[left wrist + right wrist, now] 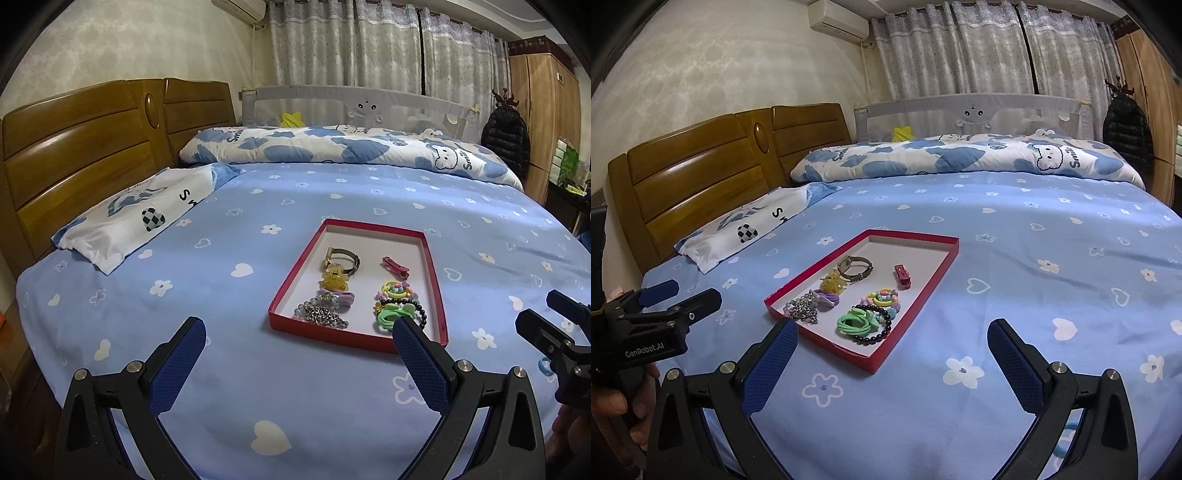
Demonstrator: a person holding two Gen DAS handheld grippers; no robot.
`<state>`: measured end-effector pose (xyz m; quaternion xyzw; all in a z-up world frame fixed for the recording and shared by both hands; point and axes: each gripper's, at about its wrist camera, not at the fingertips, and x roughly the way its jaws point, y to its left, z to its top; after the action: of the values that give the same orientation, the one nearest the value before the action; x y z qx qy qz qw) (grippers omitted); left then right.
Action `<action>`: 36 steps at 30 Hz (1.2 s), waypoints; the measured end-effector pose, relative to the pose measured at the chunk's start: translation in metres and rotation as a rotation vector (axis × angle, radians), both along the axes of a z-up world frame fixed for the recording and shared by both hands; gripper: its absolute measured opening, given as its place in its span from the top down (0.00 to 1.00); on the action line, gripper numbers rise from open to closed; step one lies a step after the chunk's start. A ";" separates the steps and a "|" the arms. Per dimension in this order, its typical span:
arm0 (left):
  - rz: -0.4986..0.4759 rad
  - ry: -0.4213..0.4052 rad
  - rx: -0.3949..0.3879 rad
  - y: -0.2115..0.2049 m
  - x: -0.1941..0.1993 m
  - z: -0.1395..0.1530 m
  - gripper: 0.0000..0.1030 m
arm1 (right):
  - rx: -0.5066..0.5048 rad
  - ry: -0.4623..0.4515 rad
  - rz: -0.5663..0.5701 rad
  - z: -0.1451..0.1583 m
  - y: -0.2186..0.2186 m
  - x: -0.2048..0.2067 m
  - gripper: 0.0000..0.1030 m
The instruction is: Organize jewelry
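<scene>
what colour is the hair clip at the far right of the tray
Red-pink; the hair clip shows best in the right wrist view, lying in the tray.

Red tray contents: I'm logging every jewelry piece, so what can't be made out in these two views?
- Left wrist view: the left gripper finger covers part of the green hair ties and black bead bracelet.
- Right wrist view: the watch dial is too small to read.
- Both views: the silver bead cluster is a tangle; its piece count is unclear.
- The red tray near wall hides the floor behind it.
</scene>
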<state>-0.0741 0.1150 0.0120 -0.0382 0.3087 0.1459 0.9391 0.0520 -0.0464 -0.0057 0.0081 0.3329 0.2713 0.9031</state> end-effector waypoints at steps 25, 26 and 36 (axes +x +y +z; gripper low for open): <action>0.008 0.005 0.008 0.004 -0.002 -0.002 0.01 | -0.002 -0.005 0.000 0.000 0.000 -0.001 0.00; 0.007 0.006 0.007 0.003 -0.002 -0.003 0.01 | -0.002 -0.004 0.000 0.000 0.000 -0.001 0.00; 0.008 0.003 0.011 0.005 -0.003 -0.002 0.01 | -0.002 -0.014 0.004 0.003 -0.001 -0.002 0.00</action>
<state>-0.0767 0.1199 0.0101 -0.0342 0.3089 0.1513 0.9384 0.0498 -0.0471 -0.0030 0.0045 0.3269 0.2727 0.9049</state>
